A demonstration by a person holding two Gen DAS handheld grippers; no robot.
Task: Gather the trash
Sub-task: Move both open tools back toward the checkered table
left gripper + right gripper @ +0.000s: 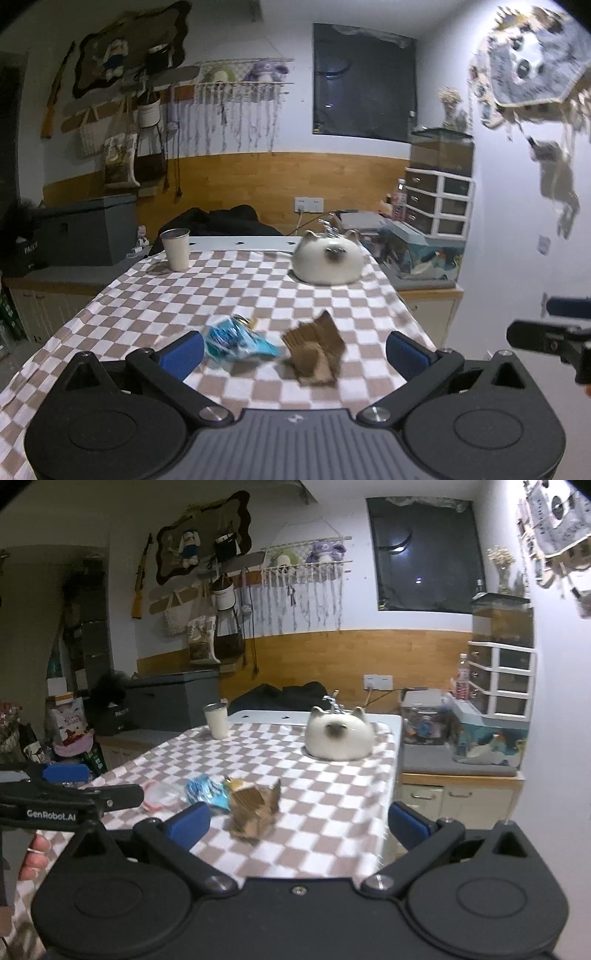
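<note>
**Both claws open over checkered table, trash ahead**

Left gripper [295, 350]: jaws spread wide, nothing between them, 2 blue rubbery pads [183, 357] on black linkage arms. Just ahead of it, between the pads, 2 trash items lie on the checkered cloth [221, 284], a soft brown-and-white fabric with slight wrinkles. Nearer the left pad: crumpled blue wrapper [236, 339], glossy plastic film, creased. Nearer the right pad: torn cardboard piece [314, 345], brown, corrugated ridges visible, bent into a jagged tent shape. The 2 sit close together; cannot tell if touching.

Right gripper [299, 821]: jaws also wide apart, empty, same blue pads [190, 821]. Cardboard sits just ahead of its left pad, wrapper beyond it to the left. Further left, a clear plastic scrap [160, 794], thin, translucent, pinkish edge, flat on the cloth, near the left gripper's finger as seen from this view.

Far end of table, well apart from both claws: white ceramic cat [327, 262], round, smooth, glazed, dark face; and a metal cup [176, 249], cylindrical, matte, upright. Person's bare fingers [35, 856] show at the left edge of the right wrist view.
</note>
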